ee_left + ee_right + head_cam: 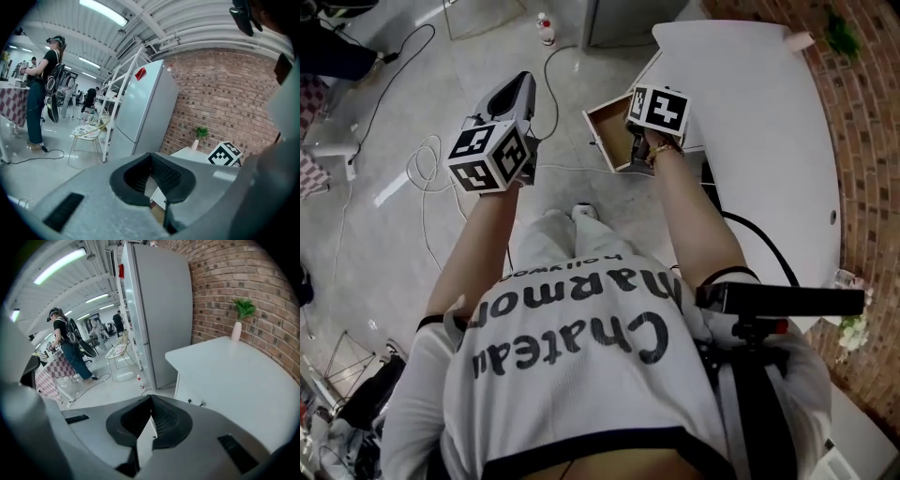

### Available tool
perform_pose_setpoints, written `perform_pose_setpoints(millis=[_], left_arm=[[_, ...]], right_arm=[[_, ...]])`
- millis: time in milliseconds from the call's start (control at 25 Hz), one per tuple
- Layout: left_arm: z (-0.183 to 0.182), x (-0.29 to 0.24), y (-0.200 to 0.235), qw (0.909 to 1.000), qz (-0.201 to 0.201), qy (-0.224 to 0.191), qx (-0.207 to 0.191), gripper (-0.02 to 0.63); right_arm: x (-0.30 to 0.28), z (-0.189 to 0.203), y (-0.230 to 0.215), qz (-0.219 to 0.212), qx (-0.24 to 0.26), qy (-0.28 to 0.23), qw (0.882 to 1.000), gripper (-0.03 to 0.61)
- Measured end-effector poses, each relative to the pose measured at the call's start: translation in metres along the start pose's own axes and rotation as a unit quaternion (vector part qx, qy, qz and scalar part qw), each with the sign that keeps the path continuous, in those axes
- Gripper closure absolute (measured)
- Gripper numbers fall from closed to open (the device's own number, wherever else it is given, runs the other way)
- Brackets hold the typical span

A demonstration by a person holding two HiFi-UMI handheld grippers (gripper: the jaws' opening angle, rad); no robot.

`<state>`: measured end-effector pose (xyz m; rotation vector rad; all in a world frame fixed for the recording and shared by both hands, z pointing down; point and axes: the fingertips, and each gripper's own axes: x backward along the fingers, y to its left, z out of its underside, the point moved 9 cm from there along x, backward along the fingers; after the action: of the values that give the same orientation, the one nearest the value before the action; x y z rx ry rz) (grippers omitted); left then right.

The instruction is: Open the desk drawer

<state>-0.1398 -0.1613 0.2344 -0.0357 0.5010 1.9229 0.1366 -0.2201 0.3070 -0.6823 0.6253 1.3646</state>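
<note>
The desk drawer (607,131) stands pulled out from the white desk (750,103), its wooden inside showing. My right gripper (635,139) is held up over the drawer, under its marker cube (659,108). In the right gripper view its jaws (151,399) are shut with nothing between them, above the desk top (234,376). My left gripper (523,82) is raised at the left, over the floor and apart from the drawer. Its jaws (151,157) meet at the tips and hold nothing; a strip of the drawer's wood (158,214) shows below them.
Cables (422,164) and a small bottle (546,28) lie on the floor left of the desk. A grey fridge (159,310) stands beside the desk, against the brick wall (225,273). A potted plant (241,317) sits on the desk's far end. A person (65,343) stands far off.
</note>
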Motion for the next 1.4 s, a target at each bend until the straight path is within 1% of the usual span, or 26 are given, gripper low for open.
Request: perform_pose_setpoints(millis=[160,280,400,560,800,960,1120,1160,1200,1280,1320,1400], left_arm=[[-0.04,0.006,-0.013,0.9988,0.008,-0.043,-0.021,0.598],[-0.067,0.013,-0.021,0.9969,0.008,-0.075,-0.022,0.598],[-0.089,0.02,-0.03,0.9945,0.008,-0.101,-0.028,0.598],[-0.118,0.027,-0.046,0.9897,0.016,-0.134,-0.049,0.598],[-0.149,0.039,-0.073,0.9824,0.028,-0.175,-0.059,0.598],[-0.167,0.047,-0.089,0.9763,0.049,-0.196,-0.077,0.598],[-0.178,0.058,-0.105,0.9683,0.077,-0.219,-0.091,0.598],[-0.179,0.061,-0.108,0.9669,0.083,-0.224,-0.091,0.598],[-0.179,0.063,-0.11,0.9659,0.087,-0.227,-0.09,0.598],[-0.175,0.066,-0.112,0.9656,0.092,-0.227,-0.089,0.598],[-0.17,0.066,-0.112,0.9664,0.093,-0.223,-0.088,0.598],[-0.158,0.065,-0.109,0.9703,0.087,-0.21,-0.083,0.598]], right_arm=[[0.028,-0.036,-0.003,-0.019,-0.001,-0.05,0.999,0.565],[0.049,-0.062,-0.006,-0.039,-0.009,-0.088,0.995,0.565],[0.073,-0.081,-0.008,-0.056,-0.006,-0.124,0.991,0.565],[0.106,-0.11,-0.009,-0.08,0.0,-0.183,0.98,0.565],[0.164,-0.134,-0.012,-0.1,0.013,-0.259,0.961,0.565],[0.202,-0.137,-0.013,-0.123,0.018,-0.304,0.945,0.565],[0.235,-0.129,-0.019,-0.158,-0.007,-0.315,0.936,0.565],[0.242,-0.126,-0.02,-0.165,-0.008,-0.328,0.93,0.565],[0.248,-0.122,-0.022,-0.172,-0.006,-0.347,0.922,0.565],[0.253,-0.113,-0.025,-0.173,0.013,-0.387,0.905,0.565],[0.252,-0.107,-0.027,-0.165,0.026,-0.395,0.903,0.565],[0.247,-0.094,-0.03,-0.146,0.046,-0.388,0.909,0.565]])
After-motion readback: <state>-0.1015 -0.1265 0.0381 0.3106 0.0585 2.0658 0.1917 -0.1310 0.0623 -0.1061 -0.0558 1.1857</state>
